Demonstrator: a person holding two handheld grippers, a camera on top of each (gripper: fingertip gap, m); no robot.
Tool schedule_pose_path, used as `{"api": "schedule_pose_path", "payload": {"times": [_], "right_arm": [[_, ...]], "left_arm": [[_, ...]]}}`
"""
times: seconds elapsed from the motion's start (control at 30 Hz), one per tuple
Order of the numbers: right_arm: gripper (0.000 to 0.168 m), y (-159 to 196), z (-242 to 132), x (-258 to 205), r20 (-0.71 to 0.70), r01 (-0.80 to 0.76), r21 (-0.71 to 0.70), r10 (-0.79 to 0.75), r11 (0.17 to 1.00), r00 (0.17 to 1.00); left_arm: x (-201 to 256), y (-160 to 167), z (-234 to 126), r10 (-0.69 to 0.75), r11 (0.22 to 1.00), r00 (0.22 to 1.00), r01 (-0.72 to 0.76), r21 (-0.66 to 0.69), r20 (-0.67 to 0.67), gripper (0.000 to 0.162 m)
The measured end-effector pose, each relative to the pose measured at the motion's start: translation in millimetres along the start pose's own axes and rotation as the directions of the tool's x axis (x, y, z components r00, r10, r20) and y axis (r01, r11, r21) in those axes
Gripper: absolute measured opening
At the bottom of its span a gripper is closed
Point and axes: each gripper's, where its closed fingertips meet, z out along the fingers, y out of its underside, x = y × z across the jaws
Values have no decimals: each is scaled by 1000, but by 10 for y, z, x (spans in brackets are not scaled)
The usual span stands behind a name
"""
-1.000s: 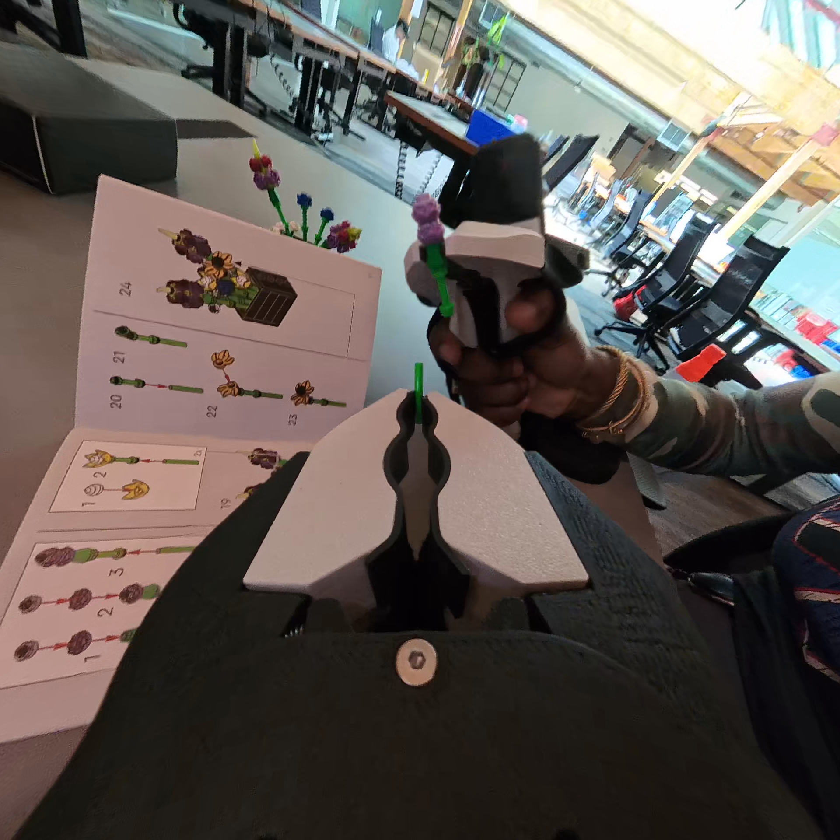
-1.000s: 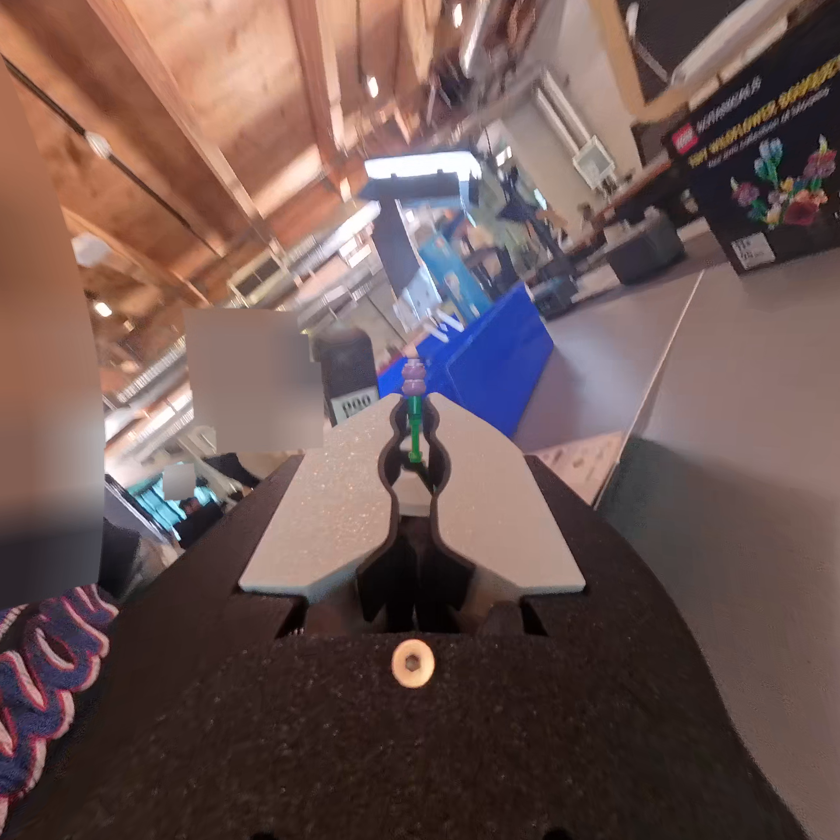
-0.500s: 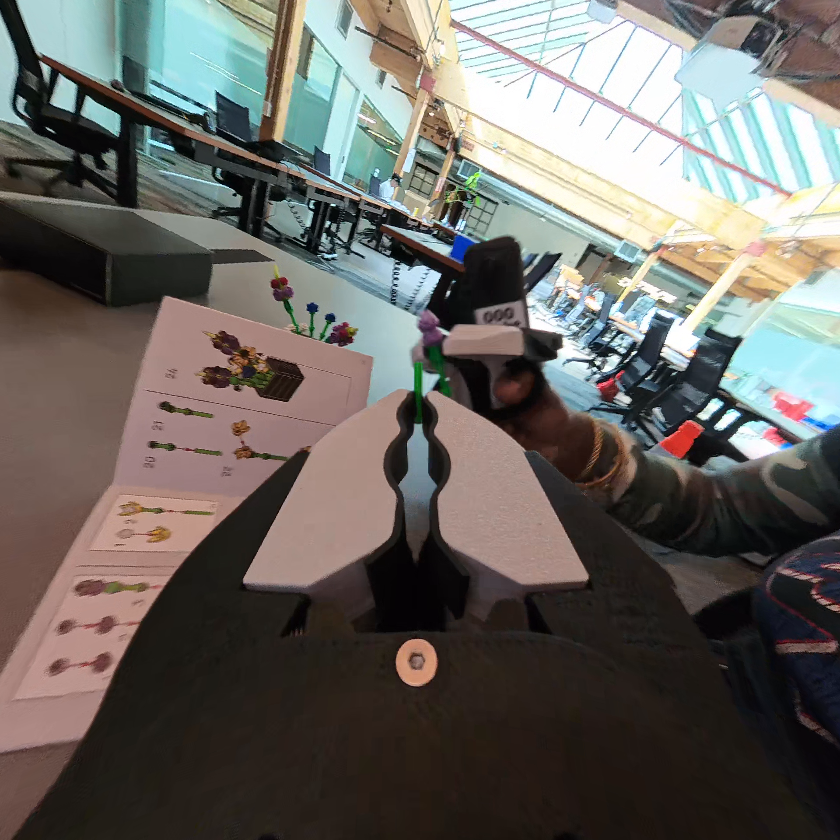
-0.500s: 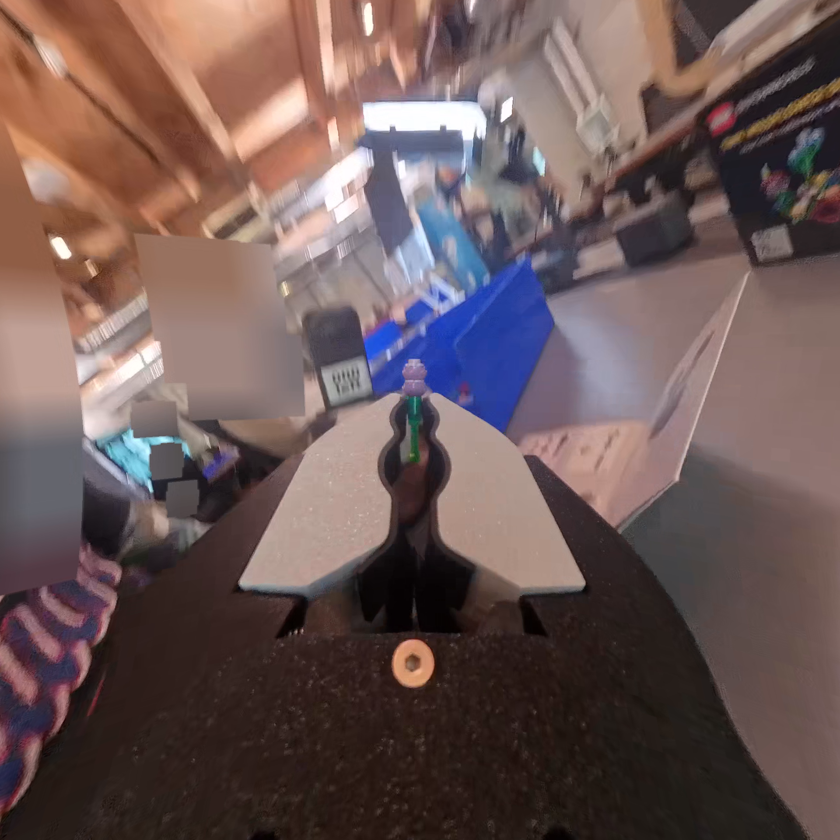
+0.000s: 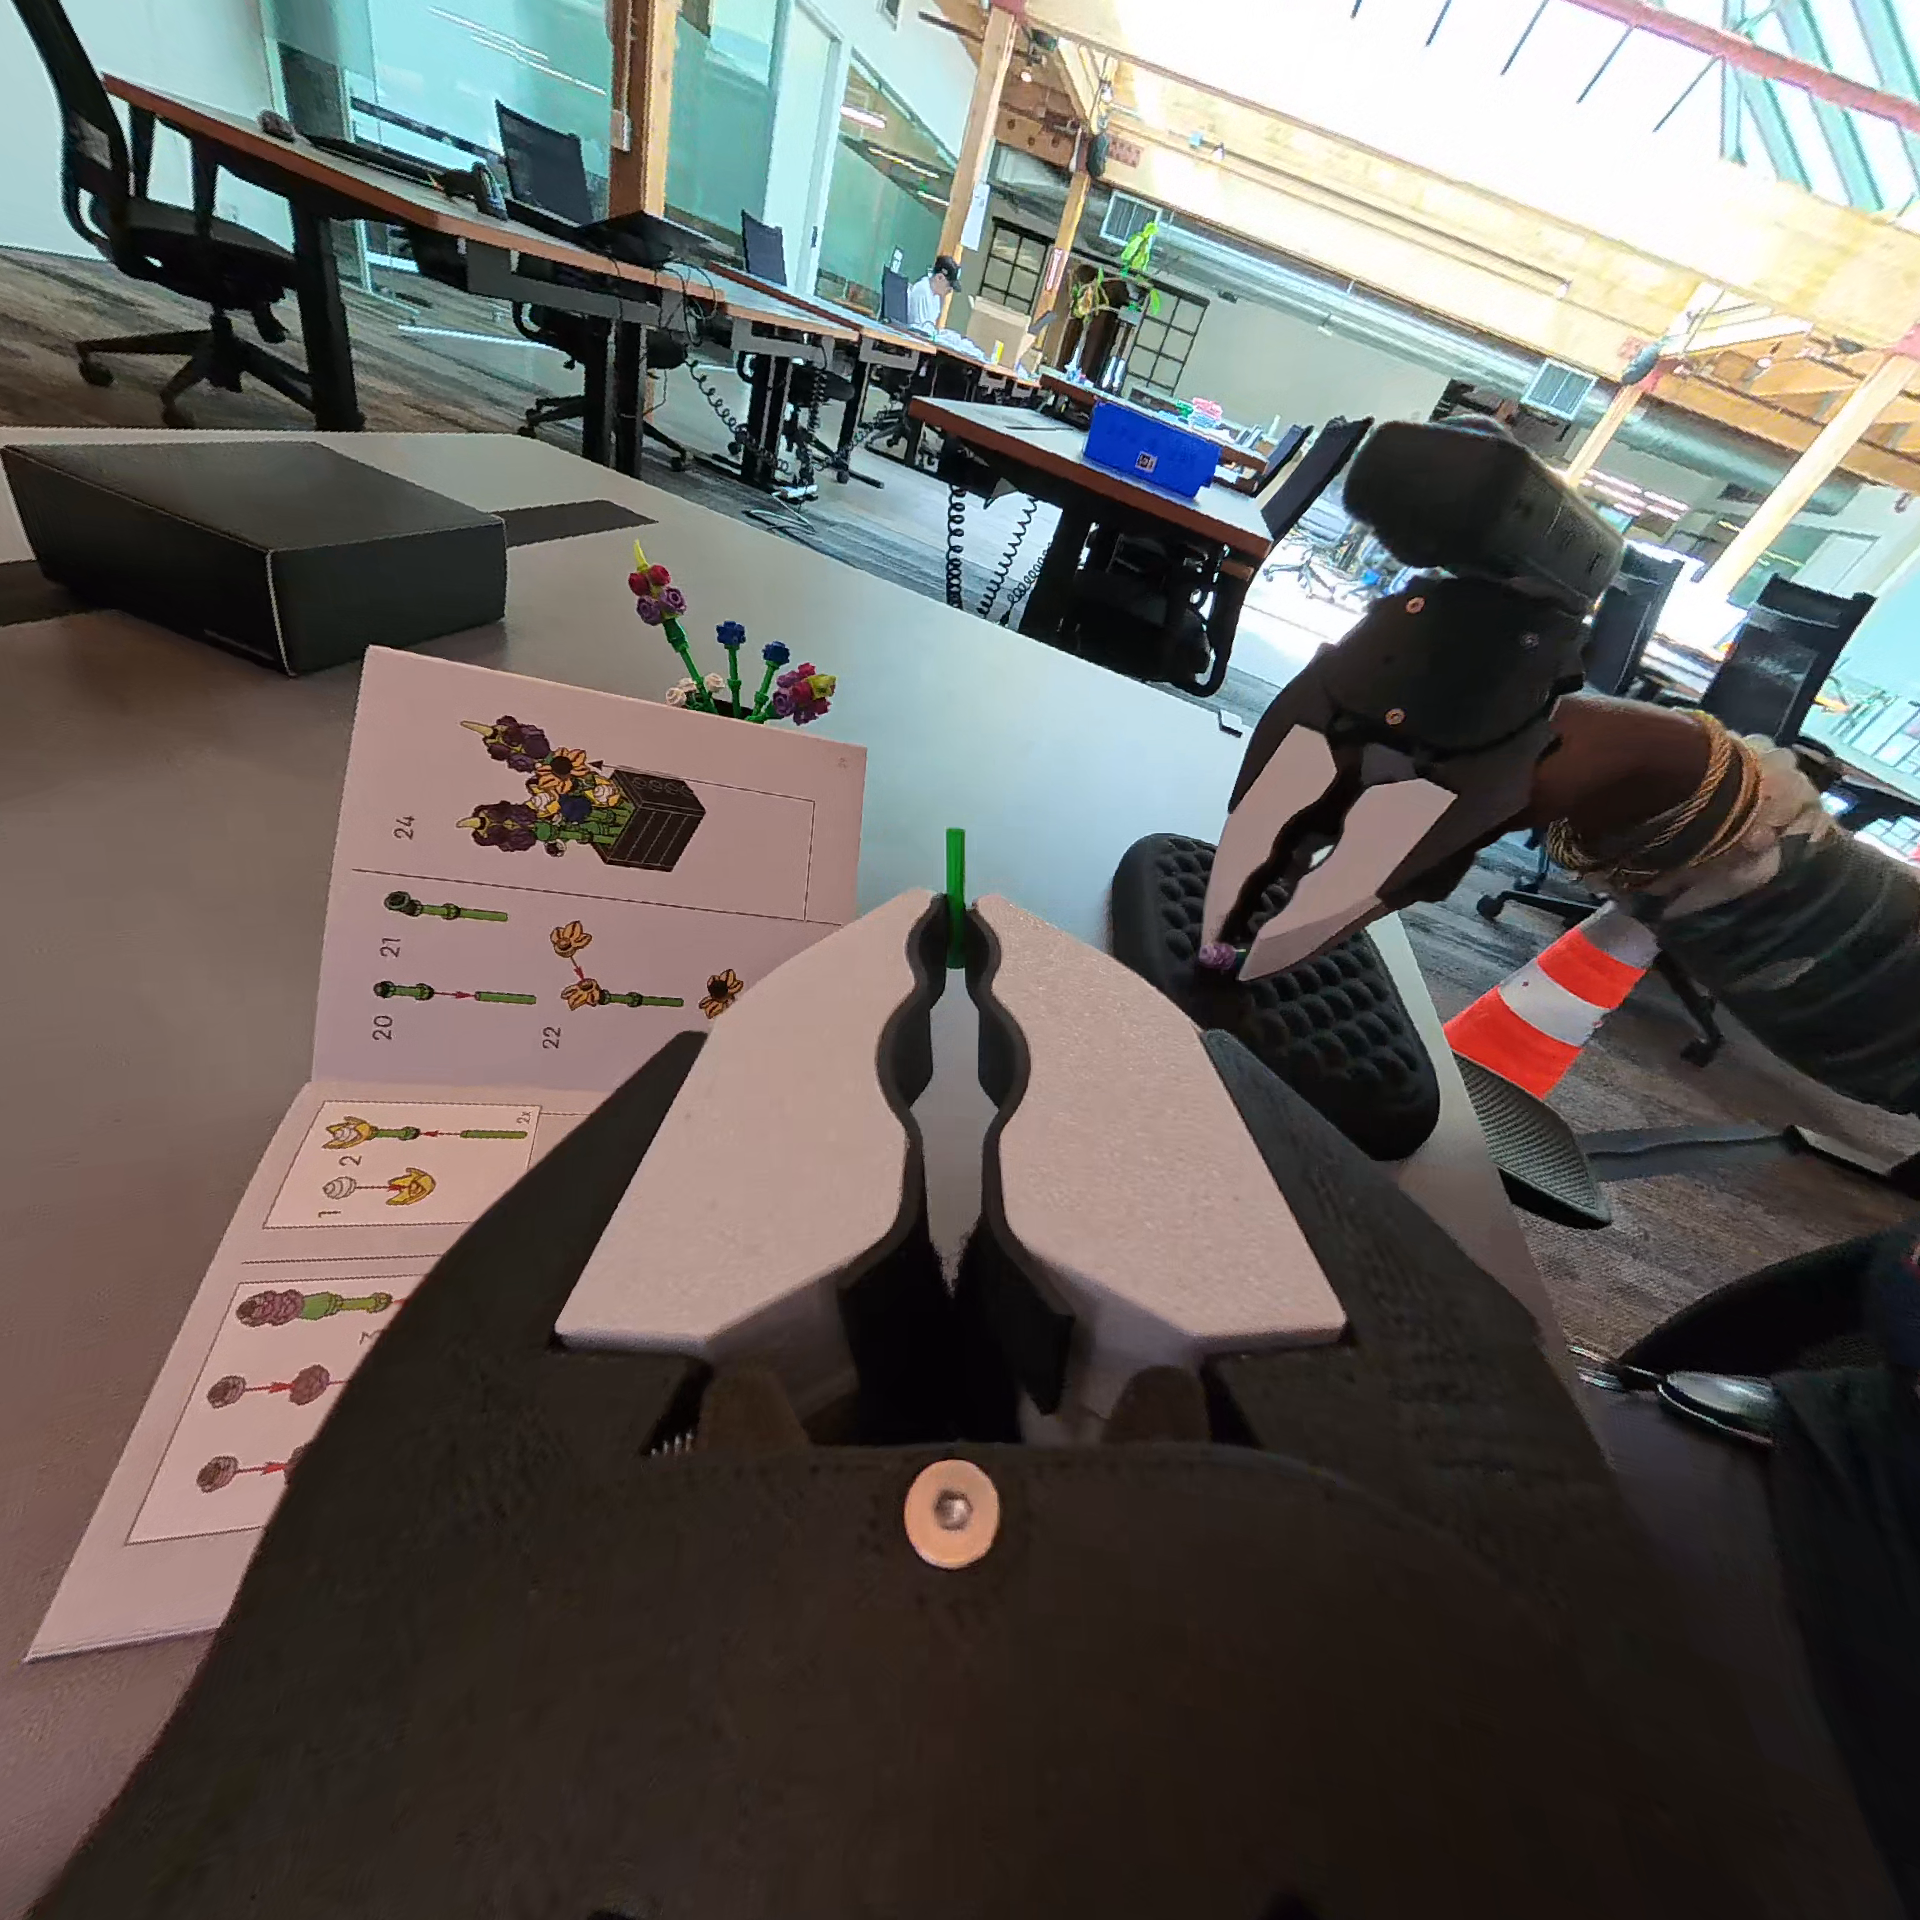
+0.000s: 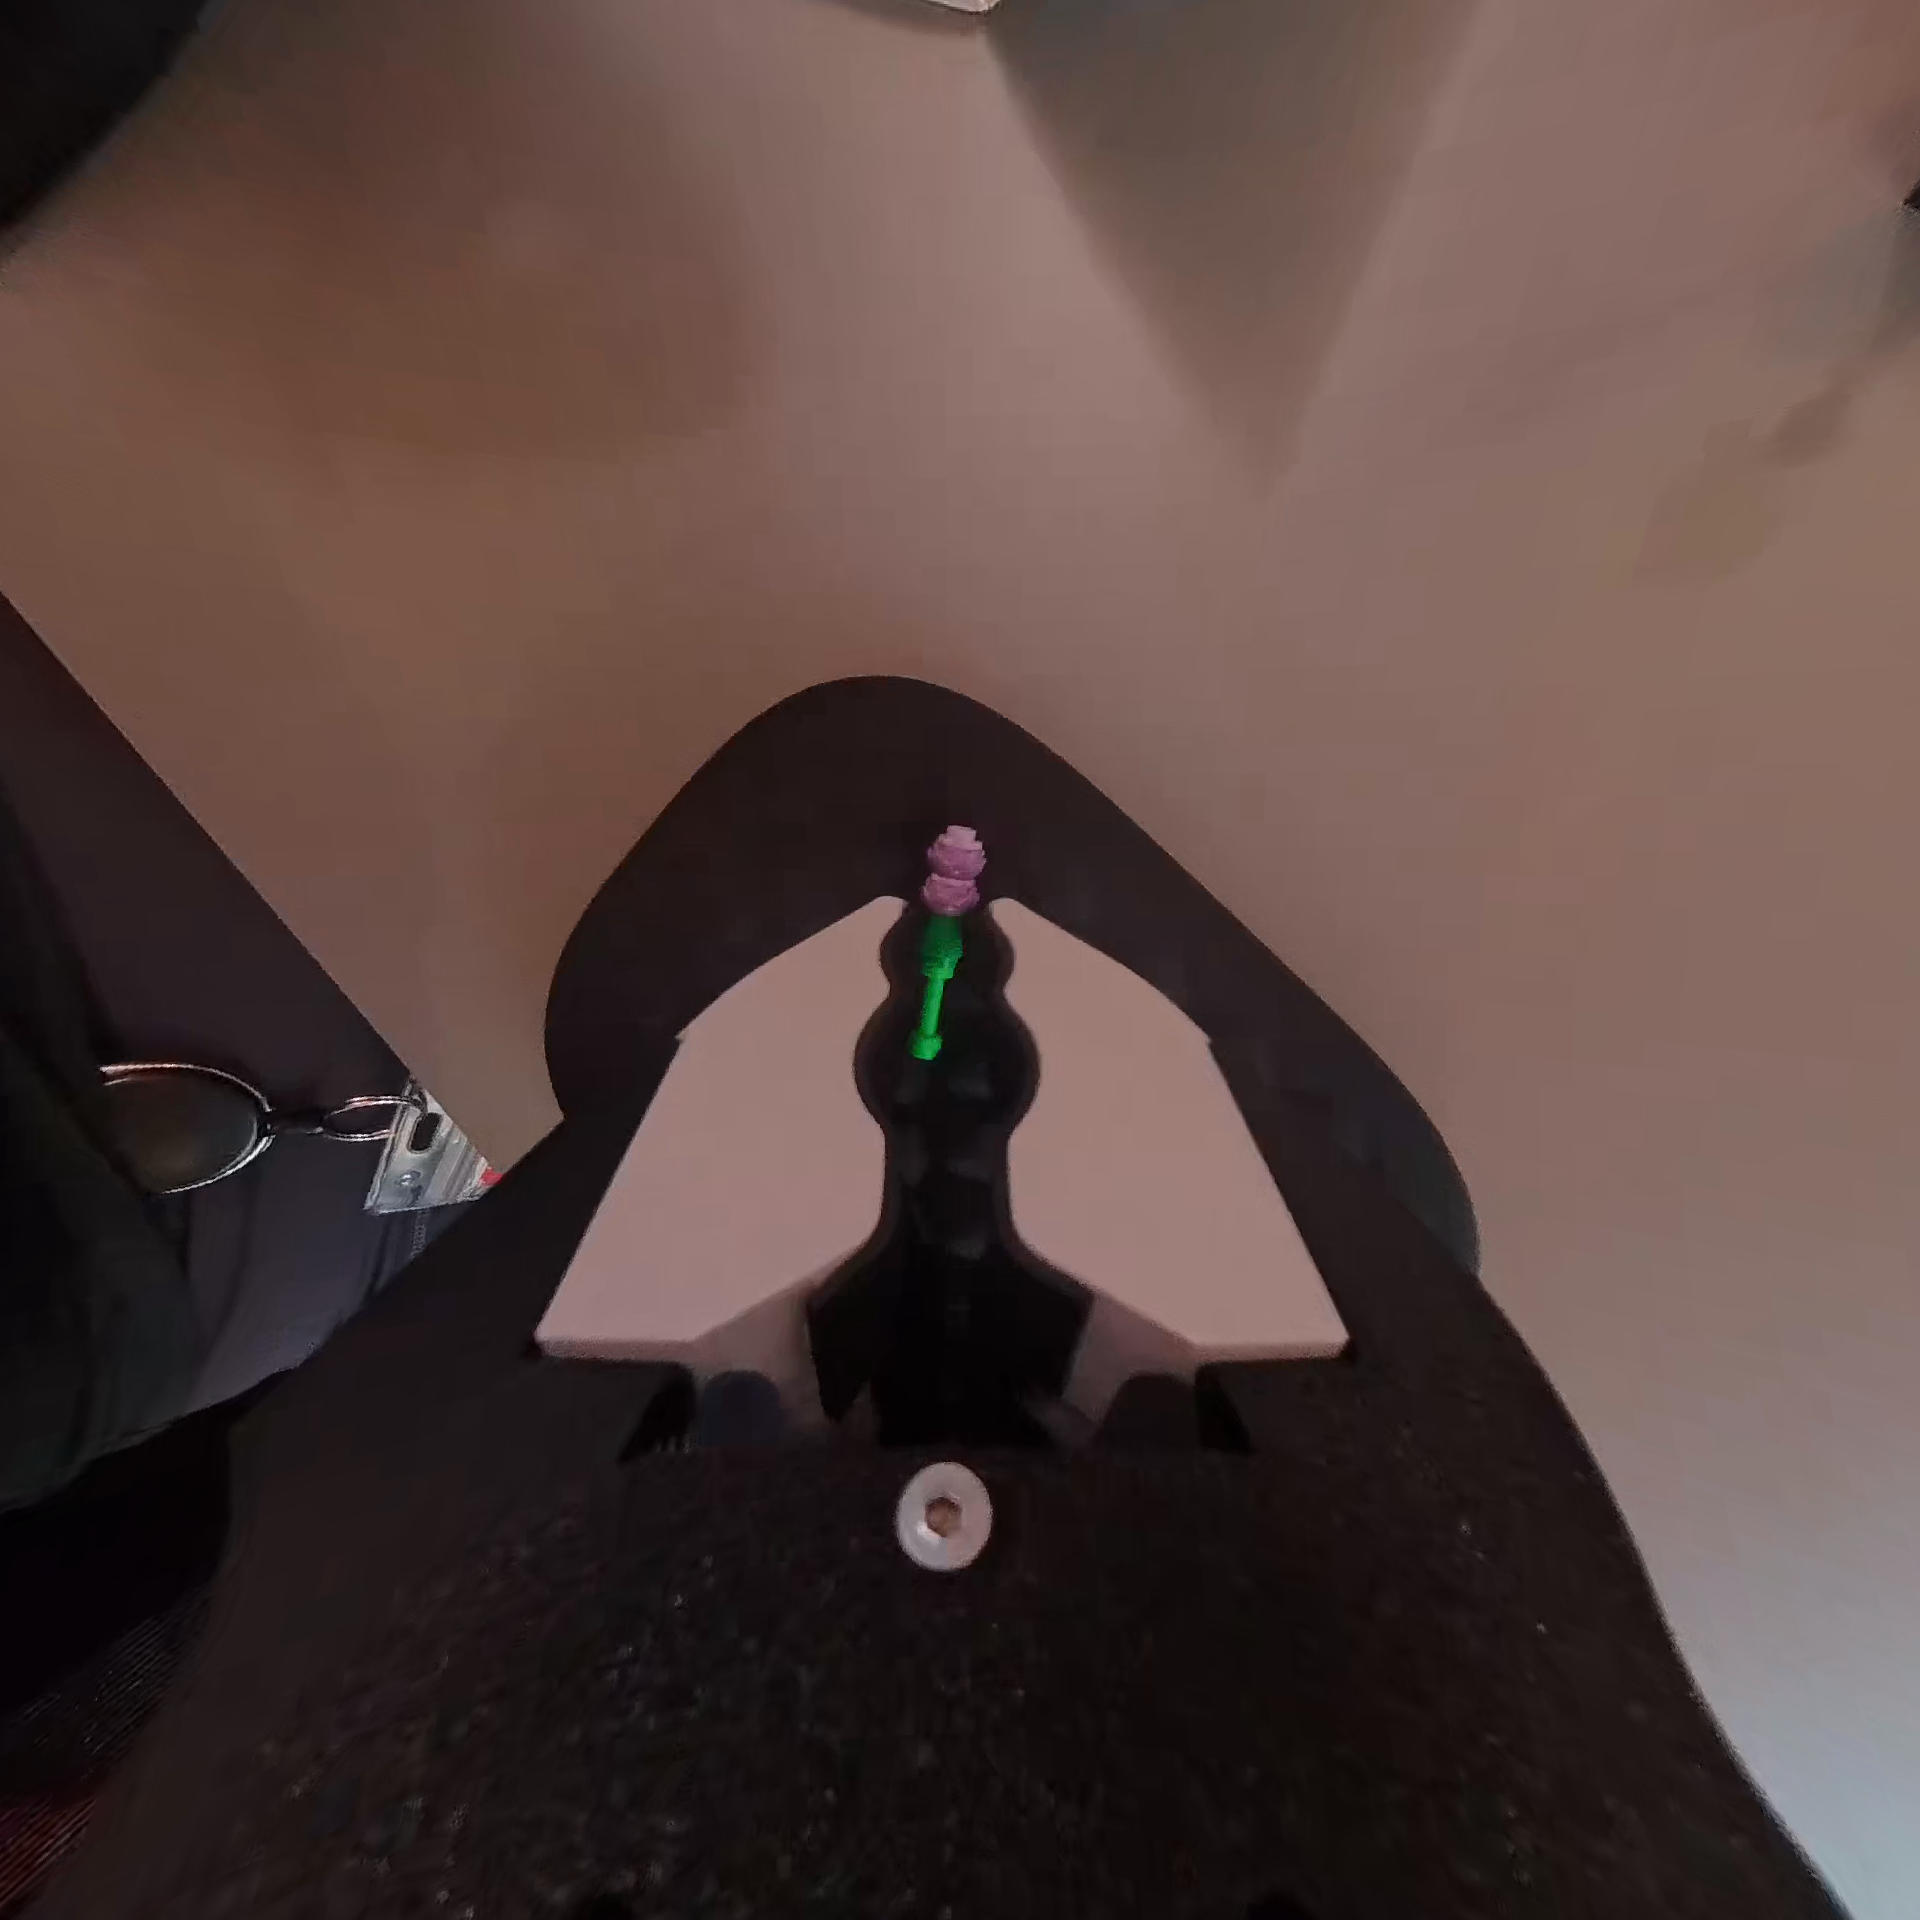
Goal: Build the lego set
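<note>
My left gripper is shut on a thin green stem rod that sticks up past its tips, held above the open instruction booklet. My right gripper is shut on a purple flower bud piece with a short green stem lying back between the jaws. In the left wrist view the right gripper points down at the right, and its purple bud touches a black textured pad. A small built flower bunch stands behind the booklet.
A black box lies at the far left of the grey table. An orange cone and office chairs stand on the floor beyond the table's right edge. A metal key ring shows at the left of the right wrist view. Left tips to right tips: about 20 cm.
The right gripper has swung from upright beside my left gripper down and to the right onto the black pad, still holding the purple bud. The left gripper still holds the green rod.
</note>
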Motion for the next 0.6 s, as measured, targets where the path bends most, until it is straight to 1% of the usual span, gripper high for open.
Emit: {"api": "schedule_pose_path", "payload": {"times": [0.07, 0.1, 0.17, 0.27, 0.33, 0.37, 0.47, 0.6], "right_arm": [[27, 5, -56, -11, -5, 19, -12, -19, 1000, 1000], [29, 18, -102, -21, -8, 31, -24, -31, 999, 999], [29, 54, -206, -10, -36, 49, -47, -50, 998, 998], [18, 119, -271, -35, -62, 67, -89, -73, 994, 995], [15, 129, -231, -148, -30, 62, -98, -66, 993, 997], [15, 132, -210, -167, -36, 53, -104, -57, 993, 998], [16, 111, -175, -69, -116, 64, -108, -76, 992, 990], [12, 120, -94, -53, -107, 87, -134, -102, 987, 989]], "left_arm": [[-3, 14, 5, -12, 1000, 1000, 12, -3, -4, 3], [-2, 19, 7, -16, 1000, 1000, 16, -5, -6, 3], [5, 28, 12, -18, 1000, 1000, 18, -12, -11, 3], [24, 39, 18, -5, 1000, 1000, 4, -24, -14, 3], [29, 57, 24, 11, 999, 1000, -11, -37, -12, 3], [30, 70, 28, 18, 999, 1000, -18, -46, -10, 3], [52, 98, 42, 32, 997, 999, -33, -64, -16, 3], [81, 122, 56, 35, 996, 999, -37, -75, -29, 3]]}}
